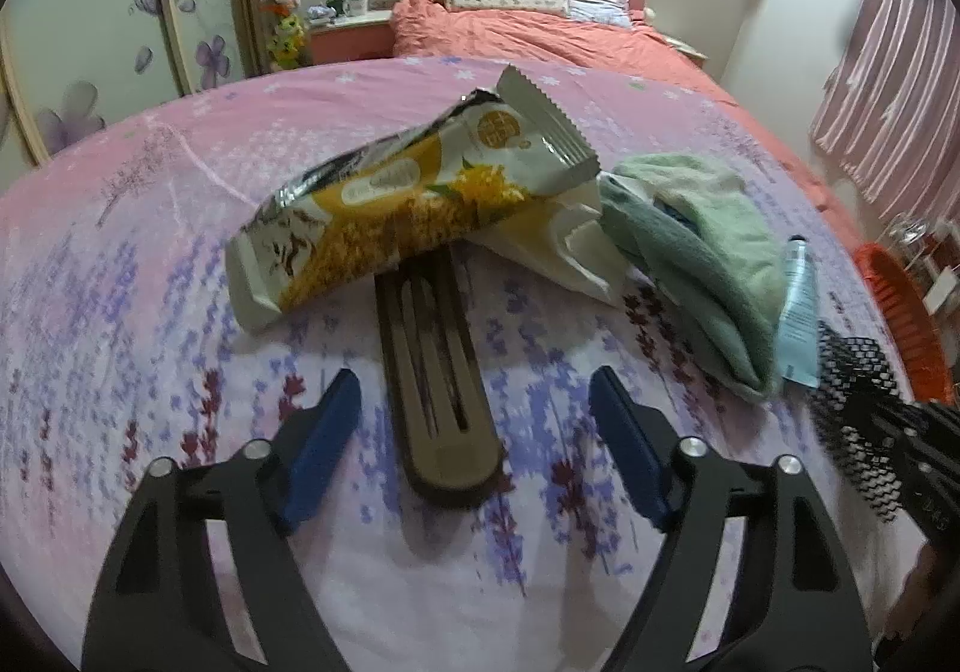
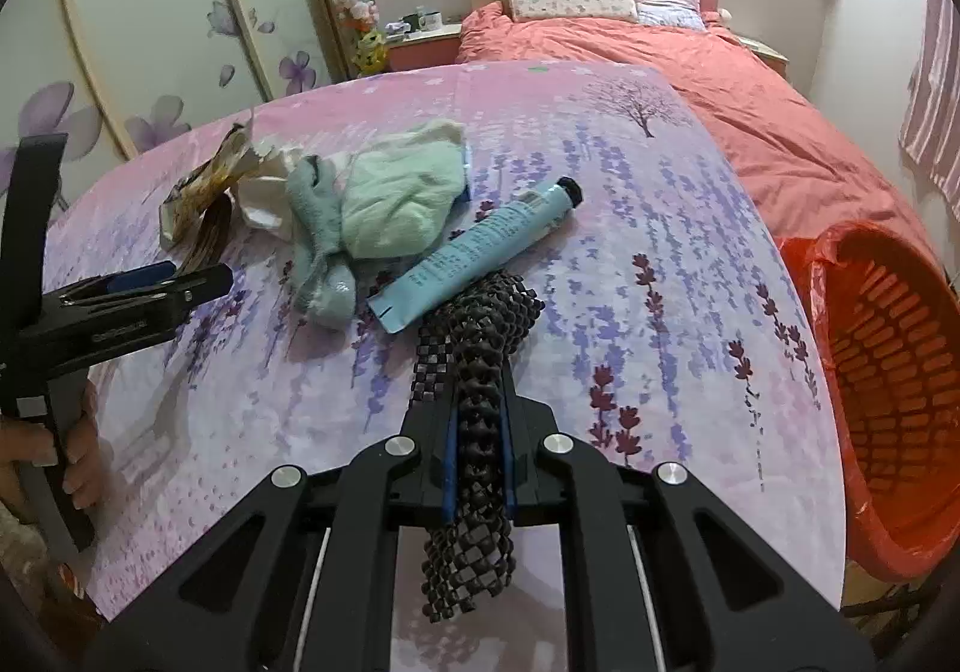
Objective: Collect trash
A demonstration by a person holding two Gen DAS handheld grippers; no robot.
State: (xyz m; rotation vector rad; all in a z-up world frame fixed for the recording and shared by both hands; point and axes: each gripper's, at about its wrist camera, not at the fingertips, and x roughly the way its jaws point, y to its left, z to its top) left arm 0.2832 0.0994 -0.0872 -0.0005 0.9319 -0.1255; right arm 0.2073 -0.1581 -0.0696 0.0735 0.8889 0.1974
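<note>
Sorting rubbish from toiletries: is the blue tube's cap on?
On: a black cap closes the blue tube at its far end.

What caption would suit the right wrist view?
Right tongs shut on a black mesh piece, beside a blue tube and orange basket.

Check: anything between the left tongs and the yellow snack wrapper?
Yes. A flat brown slotted case lies on the sheet between the open left tongs, running up under the crumpled yellow snack wrapper. The wrapper rests on the case's far end; nothing else blocks it.
</note>
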